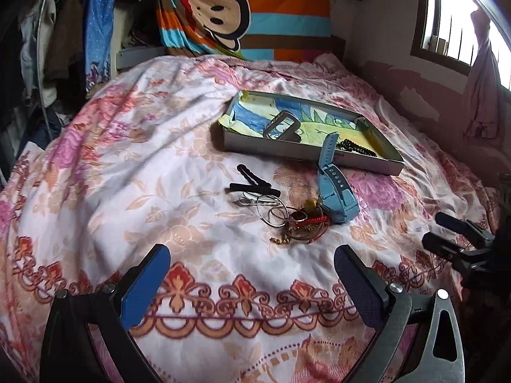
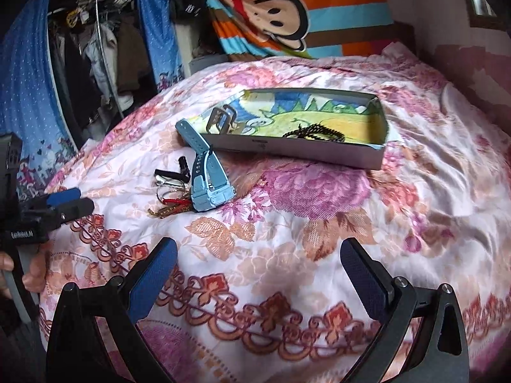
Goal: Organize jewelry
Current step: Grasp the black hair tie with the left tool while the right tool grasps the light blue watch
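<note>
So the jewelry pile (image 1: 287,220) is sitting on the bed (image 1: 127,166) just ahead of the left claw (image 1: 252,274), between its tips and the tray: rings, a red cord bracelet, something gold, a few black clips off to that claw's left, and a blue watch (image 1: 335,191) with its strap leaning up against the tray's front wall. The tray (image 1: 313,154) is further out past the pile and already has a dark bead strand (image 1: 357,150) and a grey buckle-looking thing (image 1: 281,127) in it, so I'd say it's partly done with most of the small stuff left to move. Both claws are spread wide and empty; the right claw (image 2: 258,271) has only bedspread between its tips, with the pile off to its forward left. The left view shows the individual rings clearly, while in the right view the watch blocks most of them. Only the right view catches the person's fingers (image 2: 32,274) on the left handle.
</note>
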A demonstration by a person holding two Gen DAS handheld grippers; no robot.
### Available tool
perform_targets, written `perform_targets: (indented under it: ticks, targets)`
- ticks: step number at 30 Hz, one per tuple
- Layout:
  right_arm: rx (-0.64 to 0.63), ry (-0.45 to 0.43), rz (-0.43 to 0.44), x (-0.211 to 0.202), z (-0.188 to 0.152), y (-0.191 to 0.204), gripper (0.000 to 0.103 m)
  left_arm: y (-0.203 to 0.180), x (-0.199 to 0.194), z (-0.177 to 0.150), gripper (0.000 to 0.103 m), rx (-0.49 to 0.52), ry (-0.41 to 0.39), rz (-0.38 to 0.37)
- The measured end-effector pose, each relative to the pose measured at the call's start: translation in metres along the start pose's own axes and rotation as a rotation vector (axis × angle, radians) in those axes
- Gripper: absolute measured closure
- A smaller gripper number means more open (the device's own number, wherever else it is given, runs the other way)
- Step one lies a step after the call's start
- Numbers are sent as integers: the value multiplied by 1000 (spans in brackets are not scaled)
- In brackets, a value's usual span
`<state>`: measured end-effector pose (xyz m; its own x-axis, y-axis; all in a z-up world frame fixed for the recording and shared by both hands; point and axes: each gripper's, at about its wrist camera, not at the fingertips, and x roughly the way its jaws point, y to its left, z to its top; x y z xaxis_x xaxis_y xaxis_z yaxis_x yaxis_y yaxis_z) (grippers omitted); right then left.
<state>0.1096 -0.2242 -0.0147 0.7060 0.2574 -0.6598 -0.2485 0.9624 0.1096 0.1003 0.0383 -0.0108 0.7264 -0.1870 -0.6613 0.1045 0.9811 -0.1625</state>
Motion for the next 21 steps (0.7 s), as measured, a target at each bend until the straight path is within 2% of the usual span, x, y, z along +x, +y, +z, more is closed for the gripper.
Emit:
perform_targets:
  ticks: [6, 11, 13, 16, 18, 21]
  targets:
    - [9, 65, 69, 29, 10, 1, 3, 19, 27, 26, 2, -53, 31, -70]
    - [7, 56, 115, 45, 25, 10, 3, 35, 62, 49, 22, -99, 103, -145]
    - [-8, 63, 135, 55, 31, 17, 4, 42, 76, 56, 24, -142, 123, -190]
    - [-35, 80, 148, 67, 35, 28, 10, 48, 93, 65, 37, -182, 144, -230]
    - [-44, 96, 154, 74, 37, 31, 22, 48, 104, 67, 44, -195, 167, -247]
    - [-41, 115, 164, 84, 39, 35, 26, 50, 118, 67, 52, -217, 208, -263]
